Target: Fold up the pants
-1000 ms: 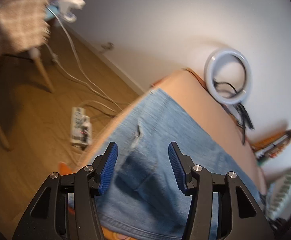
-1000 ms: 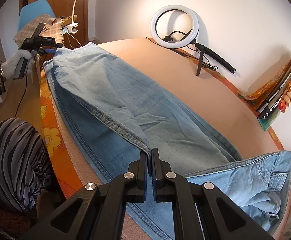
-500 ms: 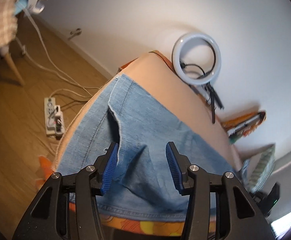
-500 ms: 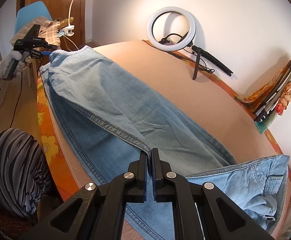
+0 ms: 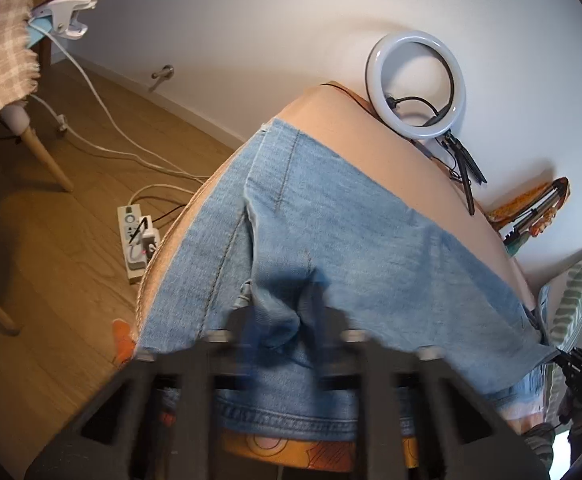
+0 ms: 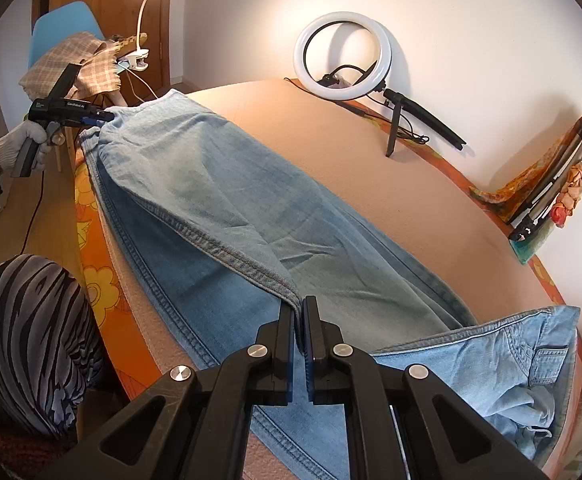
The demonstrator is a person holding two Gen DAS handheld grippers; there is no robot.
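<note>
Light blue jeans [image 6: 251, 200] lie lengthwise on a peach-covered bed [image 6: 351, 152], one leg laid over the other, waistband and pocket [image 6: 531, 364] at the right. My right gripper [image 6: 298, 308] is shut on the hem edge of the upper leg, held just above the lower leg. My left gripper [image 5: 283, 324] is blurred in its own view, with denim [image 5: 331, 220] bunched between its blue pads. In the right wrist view it [image 6: 101, 116] sits at the far-left end of the jeans, against the fabric edge.
A ring light [image 6: 343, 56] on a tripod stands at the bed's far side by the wall. A folded orange item [image 6: 547, 184] leans at the right. A chair with a plaid cloth [image 6: 75, 64] and lamp stands left; a power strip [image 5: 135, 240] lies on the floor.
My left gripper has moved lower onto the jeans end, its pads closer together with fabric between them. My right gripper stays shut on the hem, hardly moved.
</note>
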